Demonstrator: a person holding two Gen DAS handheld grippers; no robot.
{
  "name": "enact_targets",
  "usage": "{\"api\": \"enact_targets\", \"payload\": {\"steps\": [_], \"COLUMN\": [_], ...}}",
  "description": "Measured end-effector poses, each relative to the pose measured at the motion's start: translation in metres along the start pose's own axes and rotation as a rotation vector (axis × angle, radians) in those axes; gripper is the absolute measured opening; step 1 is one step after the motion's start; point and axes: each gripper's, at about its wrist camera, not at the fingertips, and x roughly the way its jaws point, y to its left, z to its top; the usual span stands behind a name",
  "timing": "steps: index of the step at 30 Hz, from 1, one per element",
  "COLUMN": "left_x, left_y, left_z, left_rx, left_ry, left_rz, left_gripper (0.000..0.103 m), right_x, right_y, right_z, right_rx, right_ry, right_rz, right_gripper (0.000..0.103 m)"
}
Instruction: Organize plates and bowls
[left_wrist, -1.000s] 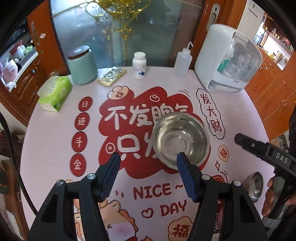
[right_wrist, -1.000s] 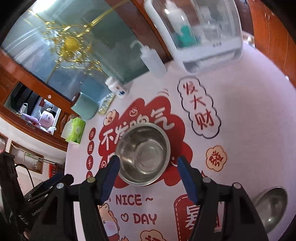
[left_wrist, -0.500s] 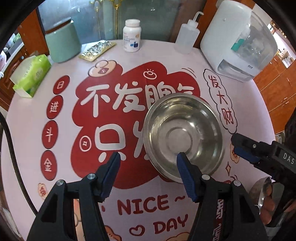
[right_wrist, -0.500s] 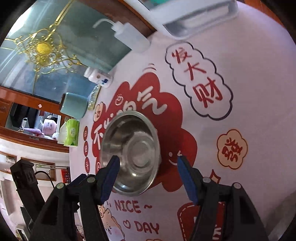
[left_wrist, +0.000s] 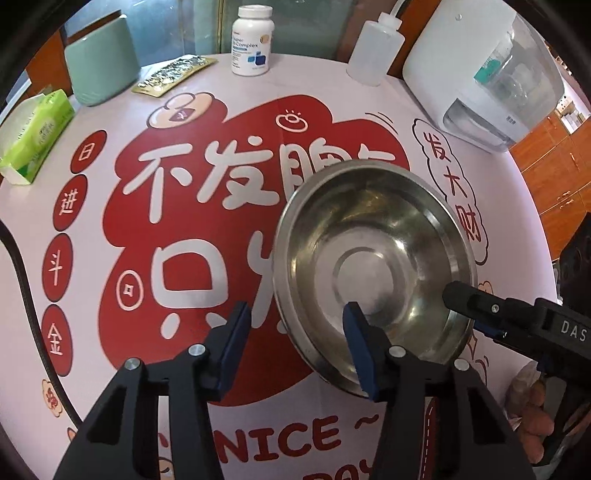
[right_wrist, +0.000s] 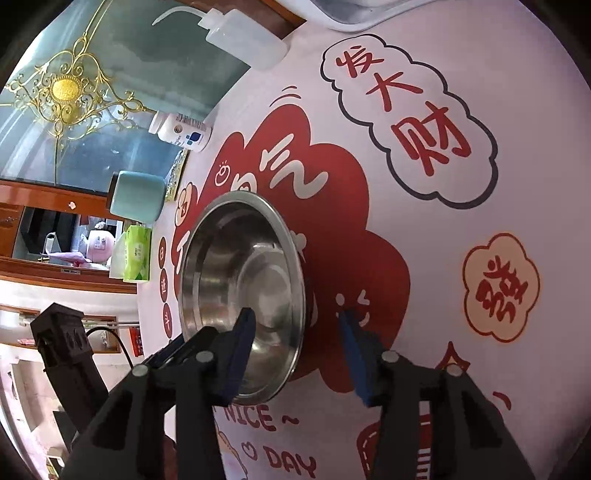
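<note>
Shiny silver steel bowl (left_wrist: 373, 273) on pink round tablecloth (left_wrist: 92, 295) printed red with white characters; beyond bowl, mint-green canister (left_wrist: 99, 68).

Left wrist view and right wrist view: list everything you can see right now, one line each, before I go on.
Steel bowl: one, silver, mid-table on the red print.
Tablecloth: one, pink with red print, covers the table.
Pill bottle: one, white, far edge.
Squeeze bottle: one, clear, far edge, right of the pill bottle.
Canister: one, pale green, far left.
Tissue pack: one, green, left edge.
Foil packet: one, gold, beside the canister.
Appliance: one, white with clear cover, far right.
Left tool: black, blue pads, closing astride the bowl's near rim.
Right tool: black, blue pads, closing astride the bowl's rim.
Hand: one, holding the right tool.
</note>
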Motion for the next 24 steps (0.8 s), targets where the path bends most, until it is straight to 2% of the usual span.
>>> {"api": "enact_targets", "payload": {"steps": [3,5,8,10,13,15,24], "left_x": [0.005,0.008,0.009,0.008,0.008,0.007,0.008], "left_y": [-0.001,-0.002,0.0,0.002,0.005,0.005,0.006], "left_z": [-0.001,-0.002,-0.002,-0.002,-0.001,-0.002,-0.012], "left_rx": [0.008,0.009,0.003,-0.003,-0.023,-0.023,-0.026], "left_ry": [0.002,0.004,0.003,0.001,0.005,0.006,0.024], "left_rz": [-0.007,-0.007,-0.005,-0.018,-0.053,-0.076,-0.077], "left_gripper": [0.042,0.035,0.034,0.033,0.026,0.018,0.017], "right_x": [0.002,0.002,0.001,0.0,0.0,0.0,-0.001], "right_y": [-0.004,-0.006,-0.006,-0.006,-0.004,-0.002,0.001], "right_z": [0.0,0.0,0.0,0.0,-0.002,-0.002,-0.01], "right_rx": [0.008,0.013,0.015,0.013,0.007,0.005,0.014], "right_ry": [0.002,0.003,0.0,0.0,-0.002,-0.002,0.016], "right_rz": [-0.012,0.0,0.013,0.024,0.034,0.035,0.031], "right_gripper": [0.028,0.027,0.024,0.018,0.012,0.012,0.011]}}
